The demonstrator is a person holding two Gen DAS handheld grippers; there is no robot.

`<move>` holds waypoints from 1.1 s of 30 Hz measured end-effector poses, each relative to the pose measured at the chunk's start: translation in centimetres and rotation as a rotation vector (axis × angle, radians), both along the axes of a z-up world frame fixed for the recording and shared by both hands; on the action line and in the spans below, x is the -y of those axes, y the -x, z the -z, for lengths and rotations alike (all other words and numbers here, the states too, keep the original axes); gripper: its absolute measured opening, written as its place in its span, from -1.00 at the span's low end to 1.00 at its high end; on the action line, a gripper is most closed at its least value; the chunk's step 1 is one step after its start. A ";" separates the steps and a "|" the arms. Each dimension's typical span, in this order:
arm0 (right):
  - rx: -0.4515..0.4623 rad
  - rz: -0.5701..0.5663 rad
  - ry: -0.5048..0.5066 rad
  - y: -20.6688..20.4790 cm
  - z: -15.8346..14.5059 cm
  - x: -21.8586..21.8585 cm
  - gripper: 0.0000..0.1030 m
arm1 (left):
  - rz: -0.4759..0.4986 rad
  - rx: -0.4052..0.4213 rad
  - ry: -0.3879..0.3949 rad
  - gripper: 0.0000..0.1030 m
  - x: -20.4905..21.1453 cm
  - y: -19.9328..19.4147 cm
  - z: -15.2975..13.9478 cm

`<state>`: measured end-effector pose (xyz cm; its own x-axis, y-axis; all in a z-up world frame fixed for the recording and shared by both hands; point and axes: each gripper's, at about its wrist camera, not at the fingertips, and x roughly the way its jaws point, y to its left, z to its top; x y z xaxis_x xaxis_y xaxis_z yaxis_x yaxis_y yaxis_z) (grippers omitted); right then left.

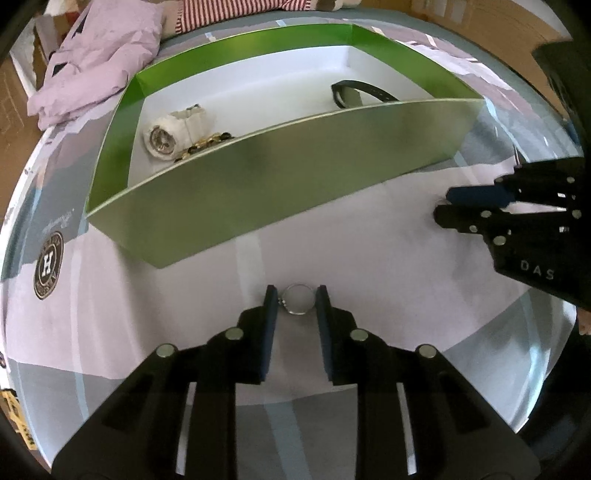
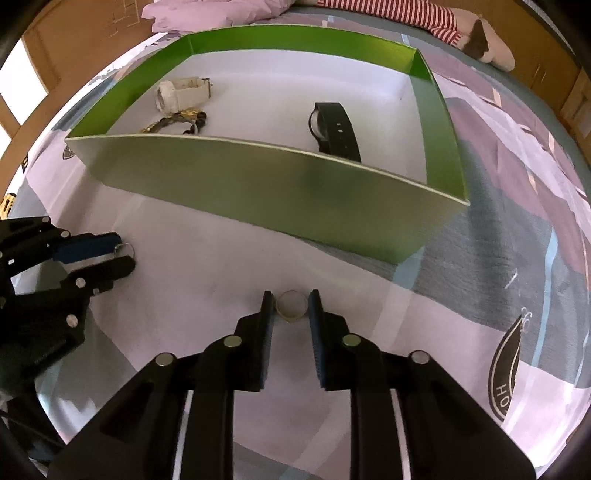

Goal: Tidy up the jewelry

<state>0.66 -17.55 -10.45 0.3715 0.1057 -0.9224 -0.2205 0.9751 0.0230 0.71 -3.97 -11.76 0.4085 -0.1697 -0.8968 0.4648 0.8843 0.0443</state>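
My left gripper [image 1: 296, 299] is shut on a thin silver ring [image 1: 297, 313] with a small setting, just above the patterned bedsheet. In the right wrist view my right gripper [image 2: 291, 304] is shut on a wider, pale band ring [image 2: 291, 314], low over the sheet. Each gripper also shows in the other's view: the right gripper [image 1: 445, 206] at the right edge, the left gripper [image 2: 123, 256] at the left edge with the silver ring [image 2: 125, 249] at its tips. Beyond both stands a green box [image 1: 258, 184] with a white floor, holding a white watch [image 1: 173, 133], a gold and black chain [image 2: 173, 122] and a black band [image 2: 338, 127].
The green box's near wall [image 2: 277, 184] rises between the grippers and its contents. A lilac pillow or crumpled cover [image 1: 96, 62] and a striped cloth [image 2: 406, 14] lie behind it on the bed. Cardboard-brown surfaces [image 2: 74, 37] edge the bed.
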 end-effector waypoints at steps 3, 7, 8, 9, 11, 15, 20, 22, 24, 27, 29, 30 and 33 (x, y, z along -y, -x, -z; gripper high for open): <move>0.014 0.013 -0.005 0.0 0.1 0.1 -0.33 | 0.012 0.011 -0.010 -0.59 0.3 0.3 0.0; 0.029 0.006 0.008 0.2 0.2 0.2 -0.62 | 0.019 0.028 -0.027 -0.59 0.7 0.6 -0.1; 0.025 0.002 0.009 0.2 0.1 0.2 -0.65 | 0.027 0.027 -0.021 -0.60 0.8 0.7 -0.1; 0.020 0.001 0.006 0.3 0.0 0.2 -0.65 | 0.036 0.024 -0.012 -0.60 1.0 0.8 -0.2; 0.009 0.007 0.003 0.4 0.0 0.8 -0.65 | 0.068 0.019 0.002 -0.60 1.8 1.4 -0.2; 0.001 0.087 0.003 0.2 -0.1 2.8 -0.65 | 0.118 0.020 0.010 -0.60 3.0 2.2 0.0; 0.006 0.046 -0.029 0.5 -0.4 1.8 -0.65 | 0.022 0.031 -0.042 -0.60 1.5 0.5 -0.1; 0.008 -0.005 -0.052 0.8 -0.6 0.4 -0.65 | -0.030 0.020 -0.025 -0.60 0.1 -0.5 -0.2; 0.027 -0.034 -0.019 1.0 -0.7 -0.5 -0.65 | -0.040 0.012 0.001 -0.60 -0.4 -0.7 -0.3; 0.047 -0.002 -0.022 0.6 -1.3 0.5 -0.62 | -0.012 0.011 0.023 -0.60 -0.2 -0.2 -0.6; 0.035 0.009 -0.032 0.9 -1.7 1.4 -0.19 | 0.012 -0.001 0.033 -0.54 0.0 0.1 -0.7; 0.027 0.005 -0.028 0.9 -1.8 1.8 0.09 | 0.017 -0.007 0.036 -0.40 0.0 0.2 -0.7; 0.013 -0.024 -0.002 1.4 -1.4 1.8 0.11 | 0.023 -0.027 0.036 -0.14 0.2 0.4 -0.4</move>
<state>-0.70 -19.36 -9.08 0.3804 0.1171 -0.9174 -0.2446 0.9694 0.0223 0.28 -4.13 -11.31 0.3794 -0.2109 -0.9009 0.4857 0.8741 -0.0001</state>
